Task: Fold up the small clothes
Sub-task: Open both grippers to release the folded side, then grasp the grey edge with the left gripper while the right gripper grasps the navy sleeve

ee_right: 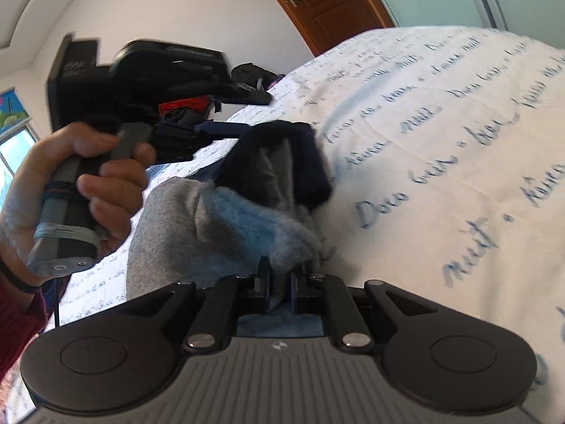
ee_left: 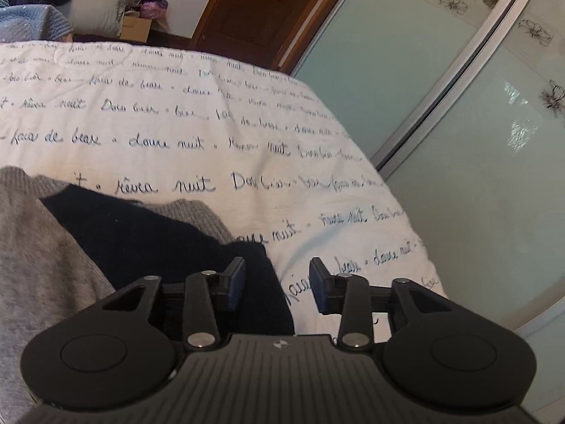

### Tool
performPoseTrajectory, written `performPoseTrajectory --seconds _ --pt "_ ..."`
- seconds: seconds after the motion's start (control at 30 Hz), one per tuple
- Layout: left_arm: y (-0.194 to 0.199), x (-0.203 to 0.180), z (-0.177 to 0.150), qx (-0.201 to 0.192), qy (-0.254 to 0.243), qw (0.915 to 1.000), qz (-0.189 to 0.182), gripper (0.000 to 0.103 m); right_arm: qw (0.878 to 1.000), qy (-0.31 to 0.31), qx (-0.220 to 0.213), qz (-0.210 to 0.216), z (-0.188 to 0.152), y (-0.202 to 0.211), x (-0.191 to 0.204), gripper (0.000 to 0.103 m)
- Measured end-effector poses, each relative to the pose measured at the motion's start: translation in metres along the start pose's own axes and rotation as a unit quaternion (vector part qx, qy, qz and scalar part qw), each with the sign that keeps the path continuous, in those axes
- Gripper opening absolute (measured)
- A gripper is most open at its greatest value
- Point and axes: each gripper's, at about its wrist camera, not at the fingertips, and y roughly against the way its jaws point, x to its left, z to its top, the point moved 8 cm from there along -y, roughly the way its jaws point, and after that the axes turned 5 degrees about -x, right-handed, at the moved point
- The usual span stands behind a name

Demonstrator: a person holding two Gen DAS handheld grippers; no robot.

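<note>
A small grey knit garment with a dark navy part lies on the white bedspread. My left gripper stands open above the navy edge, and its pads press on nothing. In the right wrist view the grey garment is bunched up, with its navy part folded on top. My right gripper is shut on a grey-blue fold of this garment. A hand in a dark red sleeve holds the left gripper's handle at the left of that view.
The bedspread's edge drops off on the right beside pale sliding glass doors. A brown wooden door stands beyond the bed. Piled clothes and bags sit at the far end, and dark and red clothes lie on the bed.
</note>
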Motion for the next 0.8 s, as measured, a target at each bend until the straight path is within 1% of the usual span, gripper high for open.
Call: performPoseTrajectory --seconds 0.07,0.1,0.17,0.2,0.23,0.27,0.3,0.37,0.43,0.47,0.5,0.53,0.57,0.6,0.63,0.67,0.7,0.73,0.77,0.8 --pt "0.012 0.008 0.008 -0.02 0.0 0.9997 0.01 0.057 1.0 -0.017 0.0 -0.002 0.002 0.012 -0.008 0.012" --pt "0.019 0.014 0.012 -0.03 -0.003 0.9994 0.017 0.059 1.0 -0.021 -0.005 -0.015 0.005 0.019 -0.014 0.014" --pt "0.033 0.031 0.019 -0.05 -0.015 0.9979 0.039 0.062 0.998 -0.011 -0.044 -0.051 0.019 0.038 -0.02 0.014" --pt "0.04 0.042 0.022 -0.057 -0.019 0.9966 0.057 0.062 0.996 0.006 -0.066 -0.06 0.029 0.046 -0.018 0.014" --pt "0.046 0.053 0.023 -0.062 -0.021 0.9952 0.073 0.063 0.995 0.023 -0.078 -0.052 0.039 0.05 -0.01 0.014" --pt "0.051 0.064 0.024 -0.064 -0.017 0.9941 0.086 0.063 0.996 0.039 -0.08 -0.032 0.049 0.048 0.0 0.014" --pt "0.056 0.075 0.023 -0.063 -0.008 0.9937 0.092 0.063 0.996 0.054 -0.071 -0.007 0.057 0.042 0.011 0.014" --pt "0.062 0.092 0.02 -0.06 0.012 0.9934 0.097 0.063 0.995 0.076 -0.038 0.045 0.066 0.018 0.034 0.014" --pt "0.068 0.104 0.016 -0.058 0.021 0.9928 0.103 0.063 0.991 0.102 0.004 0.087 0.065 -0.012 0.053 0.014" --pt "0.072 0.11 0.014 -0.058 0.021 0.9927 0.103 0.063 0.988 0.117 0.022 0.098 0.063 -0.031 0.06 0.014" --pt "0.077 0.115 0.012 -0.058 0.021 0.9926 0.105 0.063 0.987 0.131 0.036 0.088 0.059 -0.048 0.061 0.014" --pt "0.08 0.119 0.01 -0.057 0.02 0.9925 0.106 0.064 0.986 0.152 0.049 0.057 0.057 -0.064 0.057 0.014" --pt "0.084 0.123 0.008 -0.056 0.016 0.9925 0.107 0.066 0.982 0.183 0.045 0.01 0.057 -0.077 0.049 0.014" --pt "0.087 0.127 0.006 -0.053 0.01 0.9924 0.11 0.067 0.975 0.215 0.022 -0.044 0.061 -0.08 0.04 0.015" --pt "0.09 0.13 0.004 -0.052 0.003 0.9924 0.111 0.07 0.97 0.229 -0.001 -0.086 0.067 -0.077 0.034 0.015" --pt "0.095 0.133 0.001 -0.053 -0.005 0.9925 0.11 0.074 0.971 0.222 -0.019 -0.09 0.074 -0.071 0.031 0.015" --pt "0.097 0.136 -0.002 -0.056 -0.013 0.9925 0.108 0.076 0.977 0.201 -0.031 -0.069 0.081 -0.064 0.03 0.016" --pt "0.098 0.14 -0.004 -0.058 -0.016 0.9927 0.104 0.08 0.984 0.171 -0.033 -0.04 0.087 -0.061 0.028 0.029" --pt "0.099 0.144 -0.007 -0.059 -0.014 0.9932 0.1 0.082 0.989 0.147 -0.028 -0.018 0.093 -0.061 0.026 0.044" --pt "0.098 0.148 -0.009 -0.058 -0.007 0.994 0.093 0.082 0.992 0.127 -0.02 0.001 0.098 -0.064 0.022 0.087"
